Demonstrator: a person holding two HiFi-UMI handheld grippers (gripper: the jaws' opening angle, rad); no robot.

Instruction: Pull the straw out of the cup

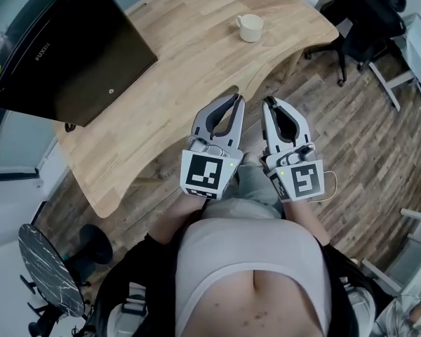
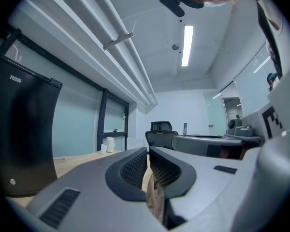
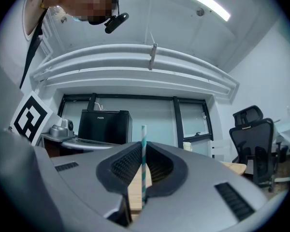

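Just off the near curved edge of the pale wooden table (image 1: 196,62), the head view shows my left gripper (image 1: 235,100) and right gripper (image 1: 269,104) side by side, with the round white cup (image 1: 250,27) well apart by the table's far right edge. Along my left gripper view, the ribbed dark pads (image 2: 133,168) meet on nothing. Along my right gripper view, the jaws pinch the thin teal-and-white striped straw (image 3: 143,166) upright, out of the cup.
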